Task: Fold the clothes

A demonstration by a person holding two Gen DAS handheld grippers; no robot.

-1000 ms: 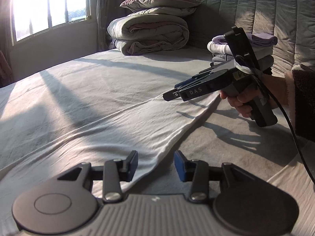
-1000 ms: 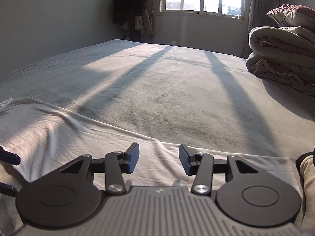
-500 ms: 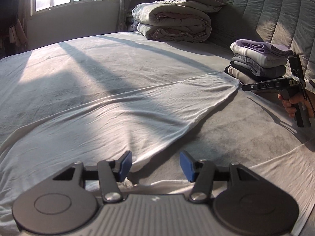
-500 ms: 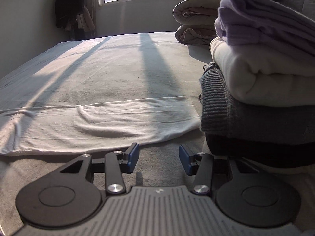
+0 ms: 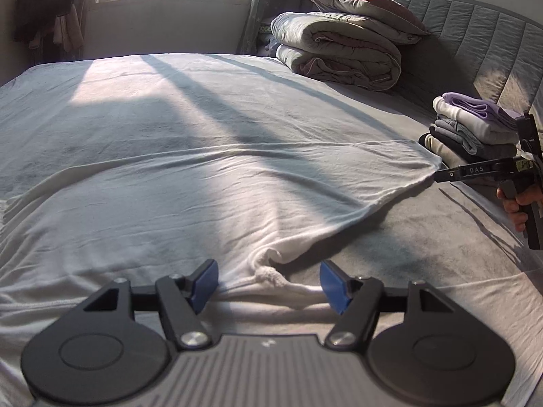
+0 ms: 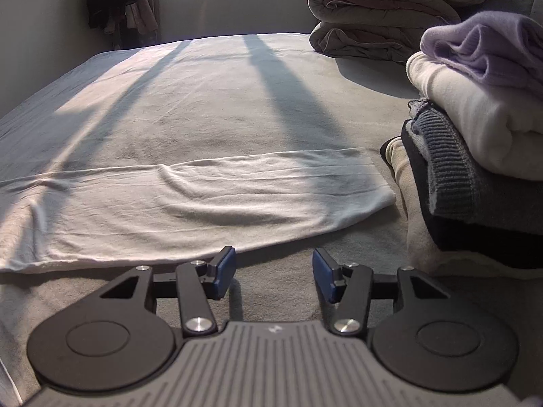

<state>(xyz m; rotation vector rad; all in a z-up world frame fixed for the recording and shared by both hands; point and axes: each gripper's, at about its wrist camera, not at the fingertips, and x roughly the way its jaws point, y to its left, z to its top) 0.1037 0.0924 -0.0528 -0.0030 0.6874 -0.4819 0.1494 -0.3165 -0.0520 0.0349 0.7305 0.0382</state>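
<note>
A white garment (image 5: 203,196) lies spread across the grey bed. In the left wrist view my left gripper (image 5: 269,283) hovers low over its near edge, jaws opening. A bunched bit of hem (image 5: 271,275) sits between the blue pads (image 5: 205,283) without touching them. My right gripper (image 6: 273,276) is also opening, with only grey sheet between its fingers, just short of the garment's (image 6: 190,203) near edge. From the left wrist view the right gripper (image 5: 441,174) sits at the garment's far right corner, held by a hand (image 5: 519,203).
A stack of folded clothes (image 5: 475,132) stands right beside the garment's corner, close on the right in the right wrist view (image 6: 475,135). A rolled duvet (image 5: 339,51) with a pillow (image 5: 363,3) lies against the quilted headboard (image 5: 475,40). Grey sheet stretches toward the window.
The left jaws have widened over the bunched hem. The right gripper has moved away to the garment's far corner by the clothes stack, and both views have swung round.
</note>
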